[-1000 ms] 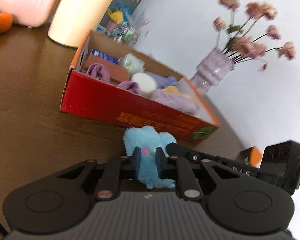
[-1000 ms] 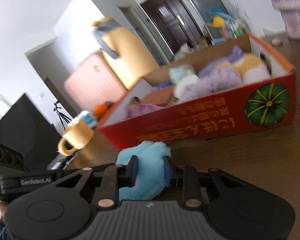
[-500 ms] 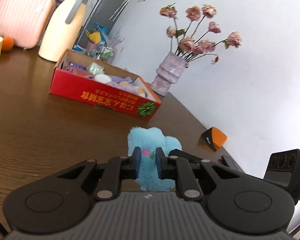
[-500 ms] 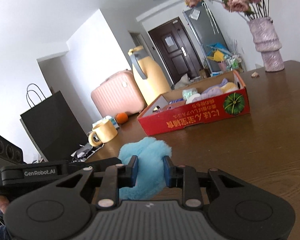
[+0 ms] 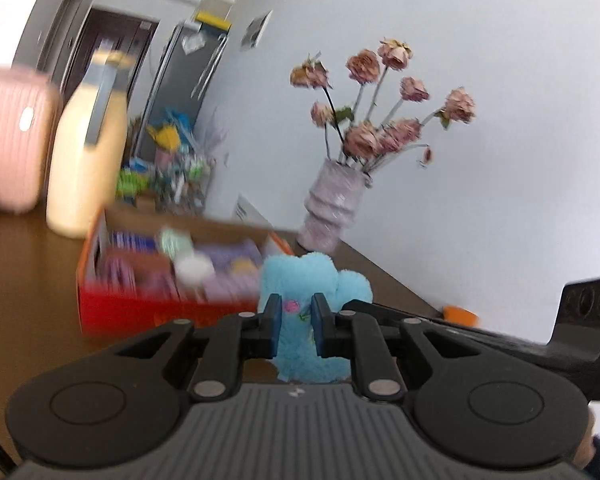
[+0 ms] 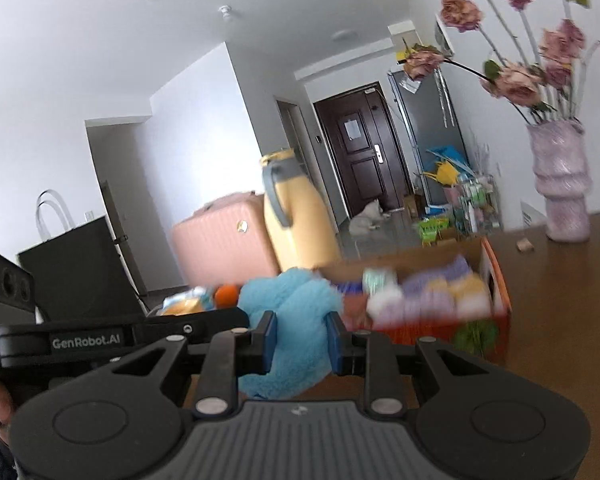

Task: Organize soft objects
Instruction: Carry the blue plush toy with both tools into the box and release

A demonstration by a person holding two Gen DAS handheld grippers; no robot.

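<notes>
The blue plush point(image 5: 305, 312) is clamped from both sides by the left gripper point(image 5: 294, 320) and right gripper point(image 6: 300, 340), now lifted higher than a second ago and level with the blurred red box point(image 5: 148, 300), probably just short of it.

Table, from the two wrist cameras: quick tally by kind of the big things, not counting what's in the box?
Blue fluffy sock, held by both grippers: 1
Red box: 1
Vase: 1
Cream jug: 1
Pink case: 1
Total: 5
</notes>
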